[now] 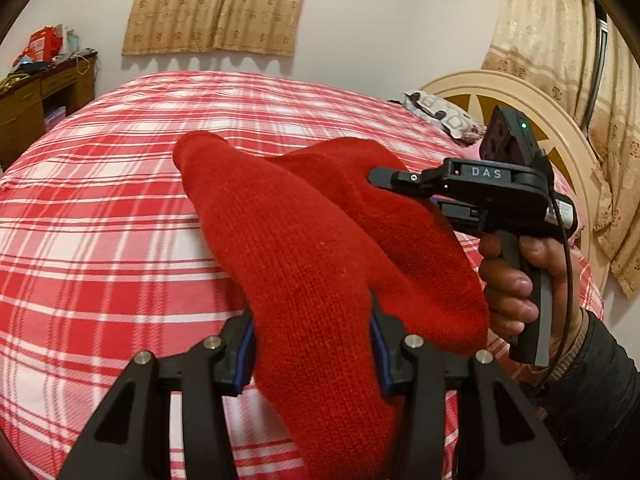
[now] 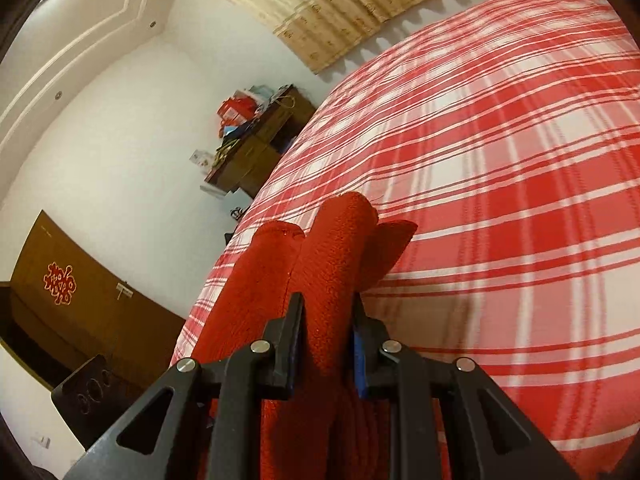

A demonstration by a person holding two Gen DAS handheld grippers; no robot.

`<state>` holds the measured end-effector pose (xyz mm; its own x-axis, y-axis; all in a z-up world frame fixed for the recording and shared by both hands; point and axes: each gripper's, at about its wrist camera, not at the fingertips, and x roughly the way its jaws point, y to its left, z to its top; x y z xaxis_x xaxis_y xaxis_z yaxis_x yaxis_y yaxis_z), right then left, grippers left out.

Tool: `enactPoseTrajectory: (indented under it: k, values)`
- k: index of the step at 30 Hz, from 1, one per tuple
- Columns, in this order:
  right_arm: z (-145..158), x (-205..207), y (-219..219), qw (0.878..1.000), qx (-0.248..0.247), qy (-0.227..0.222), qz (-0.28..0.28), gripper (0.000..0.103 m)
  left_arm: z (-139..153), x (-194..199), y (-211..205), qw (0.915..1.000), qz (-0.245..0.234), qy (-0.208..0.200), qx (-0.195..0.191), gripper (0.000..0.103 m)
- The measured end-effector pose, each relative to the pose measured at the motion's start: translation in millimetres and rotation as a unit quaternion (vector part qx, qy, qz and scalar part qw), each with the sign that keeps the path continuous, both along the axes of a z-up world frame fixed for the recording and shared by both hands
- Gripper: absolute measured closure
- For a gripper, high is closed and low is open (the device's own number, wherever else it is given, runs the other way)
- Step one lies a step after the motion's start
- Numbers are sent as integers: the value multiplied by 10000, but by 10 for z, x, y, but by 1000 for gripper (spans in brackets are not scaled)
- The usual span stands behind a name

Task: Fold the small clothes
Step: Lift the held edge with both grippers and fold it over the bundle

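Gripping a thick fold of a red knitted garment, the left claw has its two blue-lined pads pressed against either side of the cloth, so it is clamped on the wool rather than standing free. From there the garment rises away in a long rounded roll and hangs above the bed, which is spread with a red and white plaid cover. To the right, in the left wrist view, the right claw reaches sideways into the far part of the same garment; its tips are buried in the red cloth there. A hand wraps around that tool's upright pistol grip, fingers curled round the front of the handle, with a dark sleeve running off toward the lower right corner and a black cable looping down past the wrist. In the right wrist view the right claw is closed on a narrower bunch of the red knit, pads tight against both sides, and two rolled ends of the garment stick out beyond the fingers over the plaid cover. That view is tilted, so the bed slants up to the right. A brown desk piled with bags stands against the white wall past the bed's edge.
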<state>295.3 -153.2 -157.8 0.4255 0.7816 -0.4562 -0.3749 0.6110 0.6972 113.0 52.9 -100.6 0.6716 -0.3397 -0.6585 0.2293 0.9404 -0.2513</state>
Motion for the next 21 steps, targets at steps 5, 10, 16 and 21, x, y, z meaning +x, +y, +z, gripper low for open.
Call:
enactPoseTrajectory:
  k: [5, 10, 16, 21]
  values:
    - [1, 49, 300, 9998, 25, 29, 216, 82, -9, -40, 192, 9998, 196, -13, 36, 55]
    - [-8, 55, 604, 9990, 18, 44, 443, 82, -39, -102, 358, 9993, 361, -7, 114, 55]
    - [-8, 45, 916, 9979, -11, 71, 642, 82, -75, -178, 572, 9983, 569, 24, 99, 55]
    - [-5, 40, 1137, 9965, -41, 73, 829, 82, -92, -260, 675, 9974, 719, -20, 107, 55]
